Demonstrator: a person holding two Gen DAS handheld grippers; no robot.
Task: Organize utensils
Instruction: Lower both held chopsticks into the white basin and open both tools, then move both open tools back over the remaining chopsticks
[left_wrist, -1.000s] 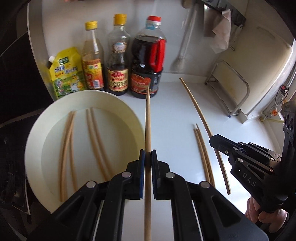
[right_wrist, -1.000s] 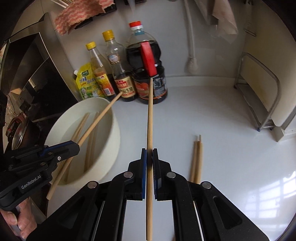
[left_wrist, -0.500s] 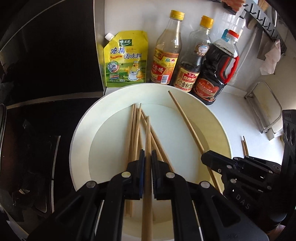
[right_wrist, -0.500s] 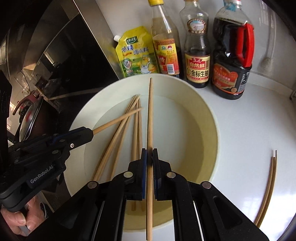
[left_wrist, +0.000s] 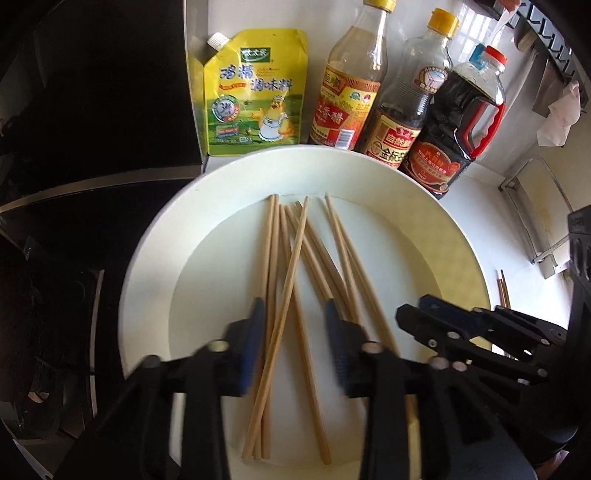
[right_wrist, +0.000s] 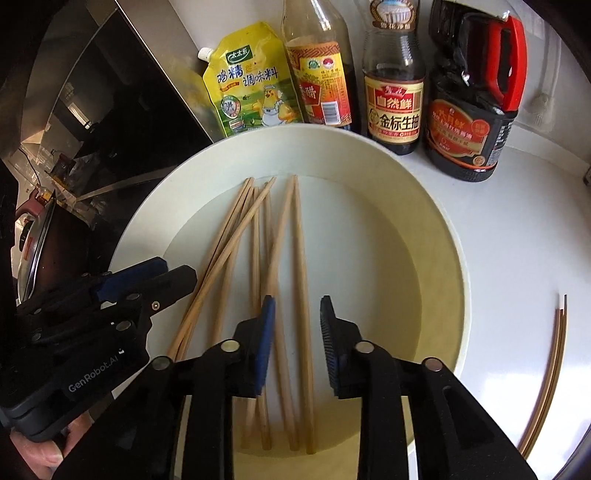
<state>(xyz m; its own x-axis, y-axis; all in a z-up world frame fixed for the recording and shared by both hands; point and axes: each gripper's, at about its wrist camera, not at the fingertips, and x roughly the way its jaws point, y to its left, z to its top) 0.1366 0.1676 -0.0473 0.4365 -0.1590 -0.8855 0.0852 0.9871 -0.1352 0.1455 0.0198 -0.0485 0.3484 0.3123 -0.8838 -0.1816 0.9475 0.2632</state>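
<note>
A wide cream bowl (left_wrist: 147, 280) (right_wrist: 461, 295) holds several wooden chopsticks (left_wrist: 295, 251) (right_wrist: 299, 240), lying loosely crossed on its bottom. My left gripper (left_wrist: 293, 314) hovers over the bowl's near half with its jaws opening; chopsticks lie below the gap, and the pads press on none. Just to its right, my right gripper (right_wrist: 297, 306) is also opening above the chopsticks and grips nothing. Each gripper shows in the other's view, the right gripper (left_wrist: 412, 310) and the left gripper (right_wrist: 177, 269). A pair of chopsticks (right_wrist: 554, 369) (left_wrist: 502, 291) lies on the white counter right of the bowl.
Behind the bowl stand a yellow seasoning pouch (left_wrist: 255, 92), two sauce bottles (left_wrist: 351, 92) (left_wrist: 410, 107) and a dark jug with a red handle (left_wrist: 461, 140). A black stove (left_wrist: 55, 295) borders the left. A wire rack (left_wrist: 535, 206) stands at the far right.
Both grippers moved left from the counter to above the bowl, each carrying one chopstick. Their jaws have opened, and both chopsticks now lie in the bowl with the others.
</note>
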